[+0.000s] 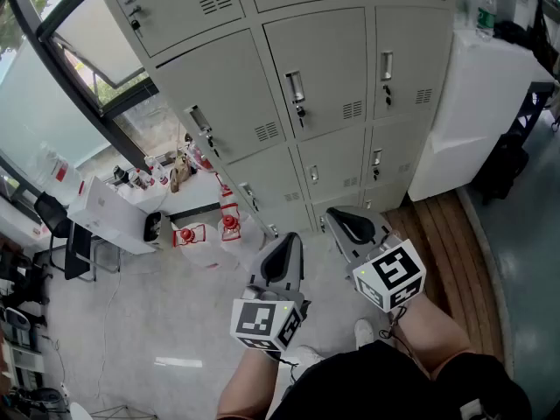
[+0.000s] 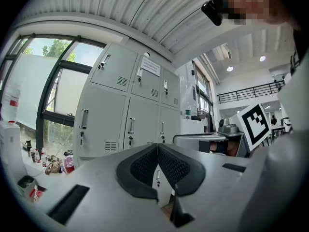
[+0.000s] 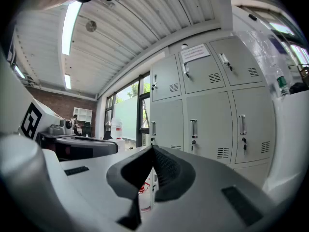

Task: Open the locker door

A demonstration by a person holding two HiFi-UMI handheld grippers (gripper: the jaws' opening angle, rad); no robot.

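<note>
Grippers are both held level in front of the person, side by side and pointing toward the lockers point(image 1: 262, 103). The left gripper point(image 1: 284, 241) has its jaws pressed together with nothing between them. The right gripper point(image 1: 346, 219) is the same, its black pads meeting at the tip, and it is a little further forward.

Near the foot of the lockers, left of the grippers, some red-and-white containers point(image 1: 229, 223) stand on the floor beside a white table point(image 1: 109, 213) under the window point(image 1: 83, 33). At the right a white cabinet point(image 1: 477, 103) touches the locker bank (a bottle point(image 1: 487, 11) stands on top).

The locker door point(image 1: 332, 64) ahead is light grey metal, closed flush, with a vertical handle point(image 1: 296, 87), a key below it and a small vent. Both grippers are well apart from it.
</note>
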